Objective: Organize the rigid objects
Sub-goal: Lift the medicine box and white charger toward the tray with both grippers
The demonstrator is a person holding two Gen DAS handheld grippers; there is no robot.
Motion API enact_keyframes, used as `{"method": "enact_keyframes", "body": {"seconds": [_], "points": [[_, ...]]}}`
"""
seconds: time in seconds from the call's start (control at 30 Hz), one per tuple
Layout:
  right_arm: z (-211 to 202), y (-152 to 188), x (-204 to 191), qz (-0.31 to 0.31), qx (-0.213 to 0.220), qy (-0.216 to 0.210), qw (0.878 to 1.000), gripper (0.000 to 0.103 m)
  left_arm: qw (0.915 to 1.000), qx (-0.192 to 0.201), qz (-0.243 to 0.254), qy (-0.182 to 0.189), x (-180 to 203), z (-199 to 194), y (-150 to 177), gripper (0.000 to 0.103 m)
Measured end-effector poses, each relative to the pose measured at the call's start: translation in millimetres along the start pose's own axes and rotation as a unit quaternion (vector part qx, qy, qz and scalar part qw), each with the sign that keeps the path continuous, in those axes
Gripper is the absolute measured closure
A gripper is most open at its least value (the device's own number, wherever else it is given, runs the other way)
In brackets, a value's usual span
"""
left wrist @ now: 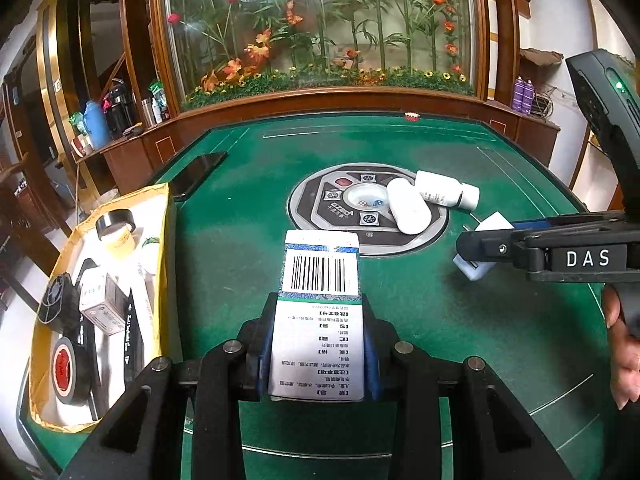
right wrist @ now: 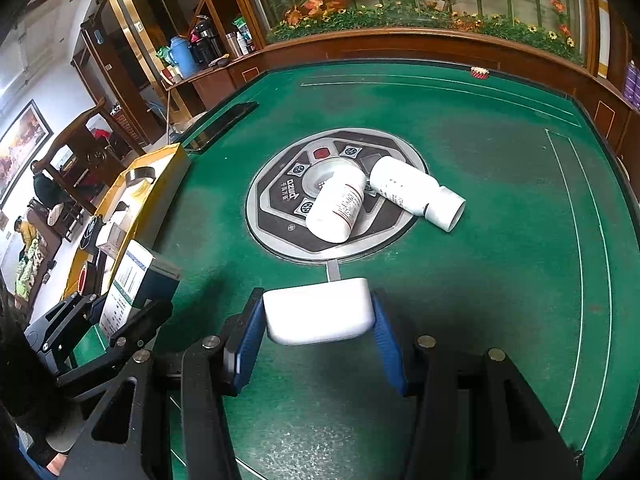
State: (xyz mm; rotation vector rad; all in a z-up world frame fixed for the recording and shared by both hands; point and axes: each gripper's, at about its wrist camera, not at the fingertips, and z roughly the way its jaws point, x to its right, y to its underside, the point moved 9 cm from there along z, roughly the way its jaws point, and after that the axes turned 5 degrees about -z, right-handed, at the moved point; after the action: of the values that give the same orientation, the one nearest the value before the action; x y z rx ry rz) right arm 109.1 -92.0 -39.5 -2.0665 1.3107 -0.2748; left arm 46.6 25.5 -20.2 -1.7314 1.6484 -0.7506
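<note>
Gripping a printed carton (left wrist: 318, 312) between the left gripper (left wrist: 318, 356) jaws, barcode end poking past the tips. Clamping a white case (right wrist: 318, 315) between the right gripper (right wrist: 318, 344) jaws. Beyond both, two white bottles (right wrist: 340, 208) lying touching on green table (right wrist: 500, 240).

Green felt bench (left wrist: 248, 184) stretches ahead, a round control panel (right wrist: 280, 196) set into its middle. A dark phone (left wrist: 199, 172) lies at the far left edge. Behind, a glass case of artificial flowers (left wrist: 320, 24); a blue thermos (right wrist: 181, 55) stands on the wooden ledge.
</note>
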Motion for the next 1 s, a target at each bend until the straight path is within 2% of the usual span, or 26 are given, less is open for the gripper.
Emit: {"method": "enact_keyframes", "body": {"seconds": [0.27, 0.53, 0.73, 0.9, 1.0], "points": [[-1, 0, -2, 0.001, 0.002, -0.005, 1.0, 0.052, 0.9999, 0.013, 0.005, -0.01, -3, -9, -5, 0.066], [-2, -2, -6, 0.003, 0.009, -0.017, 1.0, 0.052, 0.9992, 0.034, -0.014, -0.014, -19, -24, -15, 0.066], [-4, -5, -24, -0.007, 0.025, -0.05, 0.998, 0.052, 0.9971, 0.046, -0.053, -0.028, -56, -34, -19, 0.066], [-5, -6, -50, -0.029, 0.033, -0.07, 0.997, 0.052, 0.9934, 0.044, -0.095, -0.047, -98, -33, -13, 0.066], [-6, -10, -69, -0.034, 0.037, -0.098, 0.994, 0.052, 0.9901, 0.039, -0.119, -0.063, -125, -31, -6, 0.066]]}}
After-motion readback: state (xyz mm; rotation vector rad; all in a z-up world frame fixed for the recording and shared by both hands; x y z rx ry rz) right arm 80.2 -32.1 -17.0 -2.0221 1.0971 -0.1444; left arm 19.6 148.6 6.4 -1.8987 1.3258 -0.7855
